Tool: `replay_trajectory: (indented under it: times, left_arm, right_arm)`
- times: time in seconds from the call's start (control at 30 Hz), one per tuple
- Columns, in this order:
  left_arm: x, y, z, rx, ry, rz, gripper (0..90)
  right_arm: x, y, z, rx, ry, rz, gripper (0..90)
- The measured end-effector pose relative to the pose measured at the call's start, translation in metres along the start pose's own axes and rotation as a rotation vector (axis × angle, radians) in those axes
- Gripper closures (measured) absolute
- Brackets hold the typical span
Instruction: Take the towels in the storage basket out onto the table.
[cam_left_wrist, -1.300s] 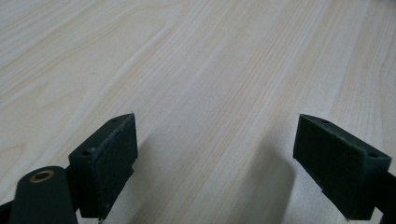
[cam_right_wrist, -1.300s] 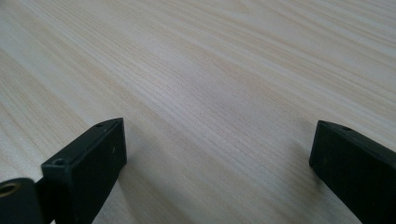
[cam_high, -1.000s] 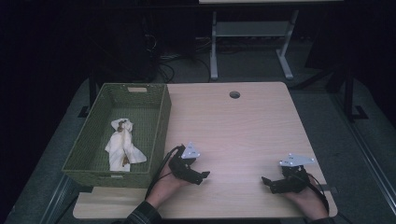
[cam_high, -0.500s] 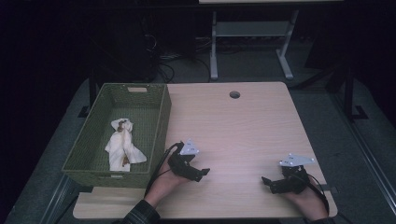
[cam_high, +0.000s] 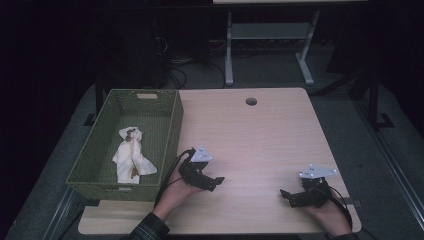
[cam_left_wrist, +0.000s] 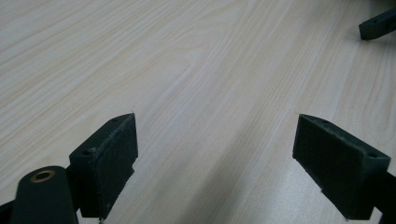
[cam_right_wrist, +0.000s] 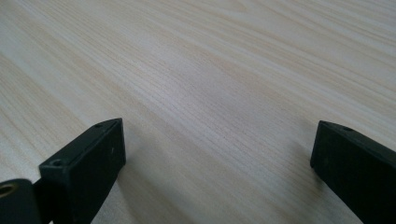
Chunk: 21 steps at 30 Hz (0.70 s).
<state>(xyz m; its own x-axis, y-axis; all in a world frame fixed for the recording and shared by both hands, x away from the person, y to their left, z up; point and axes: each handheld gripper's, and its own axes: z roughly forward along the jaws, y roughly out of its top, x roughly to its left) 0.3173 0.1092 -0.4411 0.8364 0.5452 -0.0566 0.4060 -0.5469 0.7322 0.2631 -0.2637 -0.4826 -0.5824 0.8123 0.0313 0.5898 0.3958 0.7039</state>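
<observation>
A white cloth (cam_high: 131, 154), crumpled with brownish marks, lies inside the green woven basket (cam_high: 172, 131) at the table's left side. My left gripper (cam_high: 216, 182) rests low over the wooden table (cam_high: 250, 140) just right of the basket, its jaws wide apart with only bare wood between them (cam_left_wrist: 215, 158). Near the front right my right gripper (cam_high: 286, 196) points left, also open over bare wood (cam_right_wrist: 217, 158). The tip of the right gripper (cam_left_wrist: 377, 25) shows at the top right of the left gripper view.
A round cable hole (cam_high: 251, 101) sits near the table's far edge. Behind the table stand a grey metal frame (cam_high: 270, 35) and cables on the dark floor. The basket overhangs the table's left edge.
The left gripper has shifted slightly and turned a little toward the right. The right gripper has barely moved. The cloth and basket stay put.
</observation>
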Motion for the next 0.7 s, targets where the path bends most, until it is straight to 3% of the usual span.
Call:
replay_trajectory:
  times: [0.7]
  left_arm:
    - [0.006, 0.017, -0.009, -0.001, 0.017, -0.005, 13.4]
  right_arm:
    - [-0.001, 0.000, 0.000, -0.004, 0.003, -0.009, 2.7]
